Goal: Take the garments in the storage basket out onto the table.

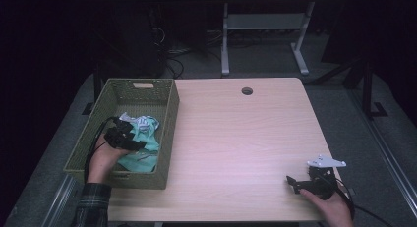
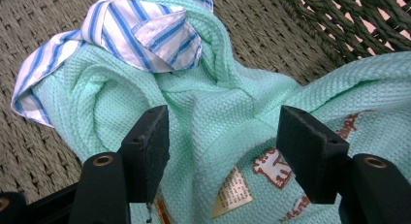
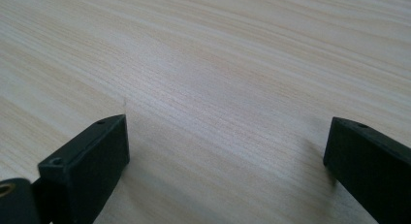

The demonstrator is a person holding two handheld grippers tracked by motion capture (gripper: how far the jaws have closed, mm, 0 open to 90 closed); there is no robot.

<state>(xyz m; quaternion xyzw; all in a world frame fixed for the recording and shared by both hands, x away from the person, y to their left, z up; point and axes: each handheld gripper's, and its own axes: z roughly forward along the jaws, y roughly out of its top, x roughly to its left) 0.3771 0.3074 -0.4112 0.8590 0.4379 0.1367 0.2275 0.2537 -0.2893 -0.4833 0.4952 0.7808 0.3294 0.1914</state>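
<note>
Left gripper view: mint towel [image 2: 228,112] lies between the left tongs' [image 2: 223,136] wide-standing jaws, ungripped.

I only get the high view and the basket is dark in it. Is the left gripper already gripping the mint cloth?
Observer: No. In the left gripper view, the left gripper stands open, with a fold of the mint cloth between its jaws, not pinched.
Operator: Is there just one cloth in there?
Observer: A second one, a blue-and-white striped cloth, lies on the mint cloth's far side.
Operator: Any marks on the mint one?
Observer: Brown printed motifs and a tan label near the jaws.
Operator: And the right gripper?
Observer: The right gripper is open over the bare table.
</note>
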